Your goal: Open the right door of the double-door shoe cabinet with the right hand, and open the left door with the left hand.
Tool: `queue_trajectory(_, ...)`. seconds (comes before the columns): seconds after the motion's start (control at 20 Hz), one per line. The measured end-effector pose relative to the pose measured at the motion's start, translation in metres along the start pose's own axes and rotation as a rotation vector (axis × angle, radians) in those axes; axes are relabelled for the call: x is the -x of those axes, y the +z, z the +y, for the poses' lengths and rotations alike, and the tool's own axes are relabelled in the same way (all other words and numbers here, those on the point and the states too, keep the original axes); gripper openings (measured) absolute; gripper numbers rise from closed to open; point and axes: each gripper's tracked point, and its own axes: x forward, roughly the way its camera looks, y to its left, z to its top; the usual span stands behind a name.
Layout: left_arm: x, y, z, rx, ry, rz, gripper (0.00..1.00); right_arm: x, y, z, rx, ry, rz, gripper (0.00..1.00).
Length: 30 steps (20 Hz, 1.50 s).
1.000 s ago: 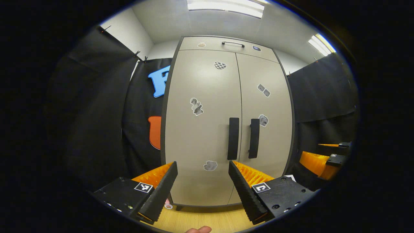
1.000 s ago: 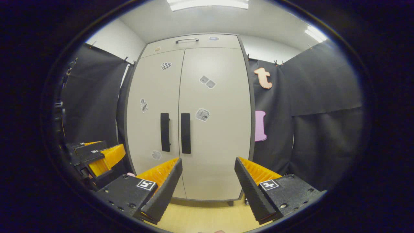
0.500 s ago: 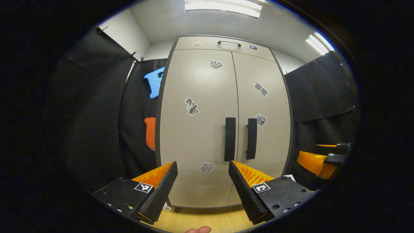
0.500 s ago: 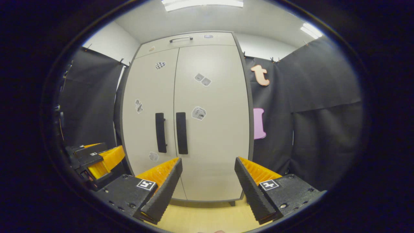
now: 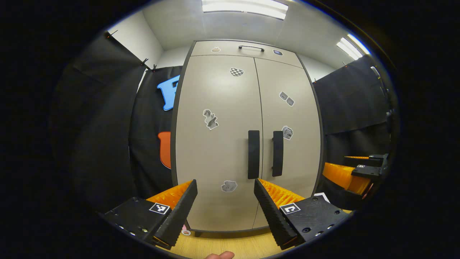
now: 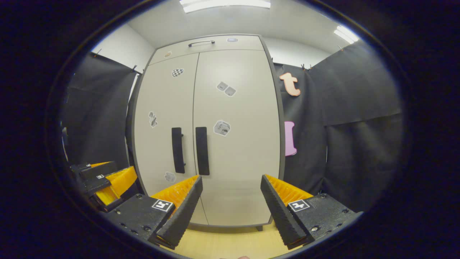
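Ahead of both grippers stands the shoe cabinet (image 5: 248, 144), with its left door (image 5: 217, 144) and right door (image 6: 237, 144) both fully closed, so neither part of the task is done yet. The left gripper (image 5: 225, 205) is spread open and holds nothing; the left door's handle (image 5: 253, 154) sits above it and toward its right finger, well apart. The right gripper (image 6: 231, 207) is likewise spread open and empty; the right door's handle (image 6: 202, 150) lies up and toward its left finger, not yet reached. Each gripper would, by my judgement, need to close in on its own handle first.
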Motion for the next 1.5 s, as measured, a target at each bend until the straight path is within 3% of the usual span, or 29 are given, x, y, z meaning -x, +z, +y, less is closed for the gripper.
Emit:
queue_trajectory(0.2,0.004,-0.003,0.002,0.000,0.006,0.013,0.95,-0.046,0.014,0.027,0.013,0.054,-0.012,1.00)
queue_trajectory(0.5,0.011,-0.010,0.007,0.027,0.035,0.048,0.95,-0.117,0.017,0.049,0.013,0.056,0.012,1.00)
queue_trajectory(0.8,0.013,-0.014,0.014,0.062,0.074,0.064,0.95,-0.145,0.007,0.062,0.029,0.049,0.040,1.00)
queue_trajectory(1.3,0.011,-0.018,0.022,0.084,0.091,0.075,0.95,-0.158,-0.009,0.065,0.025,0.032,0.082,0.73)
queue_trajectory(1.5,0.010,-0.019,0.022,0.088,0.086,0.081,0.95,-0.158,-0.011,0.068,0.016,0.039,0.086,0.49)
